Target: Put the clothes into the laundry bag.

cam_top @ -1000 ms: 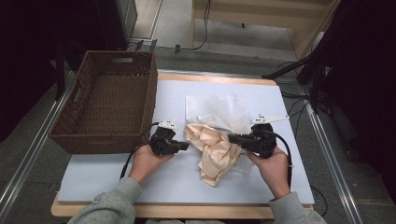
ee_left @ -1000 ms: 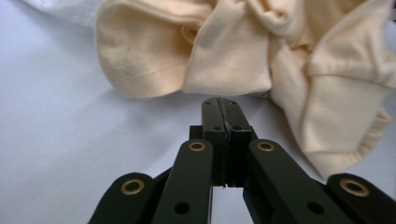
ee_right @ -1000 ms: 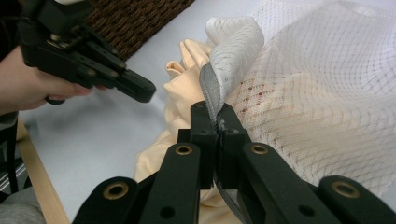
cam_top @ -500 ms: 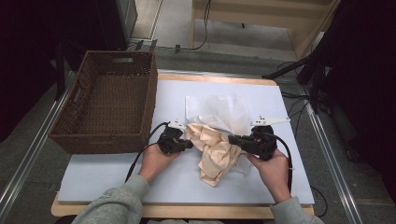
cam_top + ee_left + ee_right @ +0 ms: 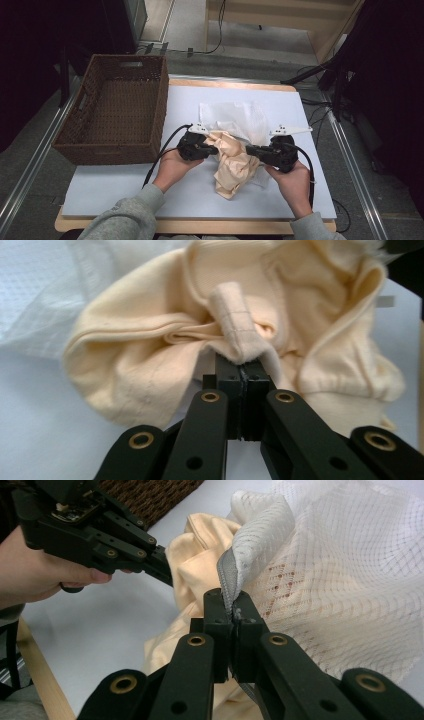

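Observation:
A crumpled cream garment (image 5: pixel 232 167) lies mid-table, partly under a white mesh bag (image 5: pixel 235 117). My left gripper (image 5: pixel 212 145) comes in from the left and is shut on a stitched fold of the garment (image 5: pixel 150 355), pinched at the jaw tips (image 5: pixel 241 371). My right gripper (image 5: pixel 250 150) comes in from the right. In the right gripper view it (image 5: pixel 231 605) is shut on the grey-trimmed rim of the mesh bag (image 5: pixel 340 580), with the garment (image 5: pixel 195 565) and the left gripper (image 5: pixel 162 567) behind it.
A brown wicker basket (image 5: pixel 160 107) stands on the left of the table, its near wall close to my left hand. A white mat (image 5: pixel 115 190) covers the wooden tabletop. Cables (image 5: pixel 165 150) trail from both grippers.
My left gripper has moved right, up against the garment. The cloth is now bunched up between the two grippers. The right gripper has hardly moved.

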### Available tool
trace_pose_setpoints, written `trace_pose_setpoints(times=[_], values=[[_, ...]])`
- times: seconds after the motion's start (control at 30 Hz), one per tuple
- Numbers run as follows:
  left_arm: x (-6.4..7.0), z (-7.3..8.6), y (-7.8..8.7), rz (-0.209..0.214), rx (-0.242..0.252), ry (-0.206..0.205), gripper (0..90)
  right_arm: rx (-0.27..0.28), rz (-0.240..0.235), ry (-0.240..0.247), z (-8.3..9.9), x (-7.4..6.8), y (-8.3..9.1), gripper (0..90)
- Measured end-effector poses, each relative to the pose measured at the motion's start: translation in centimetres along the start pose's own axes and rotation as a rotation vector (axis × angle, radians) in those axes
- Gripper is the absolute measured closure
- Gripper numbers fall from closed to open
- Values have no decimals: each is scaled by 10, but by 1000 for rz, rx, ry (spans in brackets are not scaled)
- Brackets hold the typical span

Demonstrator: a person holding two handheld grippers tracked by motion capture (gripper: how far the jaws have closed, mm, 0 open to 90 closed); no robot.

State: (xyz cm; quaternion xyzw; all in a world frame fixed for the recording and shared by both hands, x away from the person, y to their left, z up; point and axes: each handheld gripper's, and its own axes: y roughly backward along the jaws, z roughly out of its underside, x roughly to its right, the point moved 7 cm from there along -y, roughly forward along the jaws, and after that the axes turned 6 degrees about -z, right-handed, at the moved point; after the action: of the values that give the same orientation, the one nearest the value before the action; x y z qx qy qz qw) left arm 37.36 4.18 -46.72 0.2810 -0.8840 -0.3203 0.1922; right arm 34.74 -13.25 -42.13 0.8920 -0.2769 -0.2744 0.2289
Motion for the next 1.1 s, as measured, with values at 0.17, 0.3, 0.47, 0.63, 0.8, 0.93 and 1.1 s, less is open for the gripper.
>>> trace_pose_setpoints(times=[0.17,0.3,0.47,0.63,0.8,0.93,1.1], values=[[10,-10,-7,16,12,-9,900,-1,4,0,-1,-1,-1,886],[20,-22,-14,27,25,-29,900,-2,6,-7,-1,1,-1,886],[34,-33,-31,27,5,-71,900,3,8,-10,-1,2,0,886],[39,-34,-46,14,-26,-90,900,10,11,-13,-1,3,2,885],[40,-35,-57,10,-52,-81,900,25,6,-18,-3,2,4,886],[42,-34,-62,1,-70,-84,900,41,7,-14,-6,-2,7,888],[43,-33,-66,-5,-83,-87,900,47,9,-4,-10,-5,11,890]])
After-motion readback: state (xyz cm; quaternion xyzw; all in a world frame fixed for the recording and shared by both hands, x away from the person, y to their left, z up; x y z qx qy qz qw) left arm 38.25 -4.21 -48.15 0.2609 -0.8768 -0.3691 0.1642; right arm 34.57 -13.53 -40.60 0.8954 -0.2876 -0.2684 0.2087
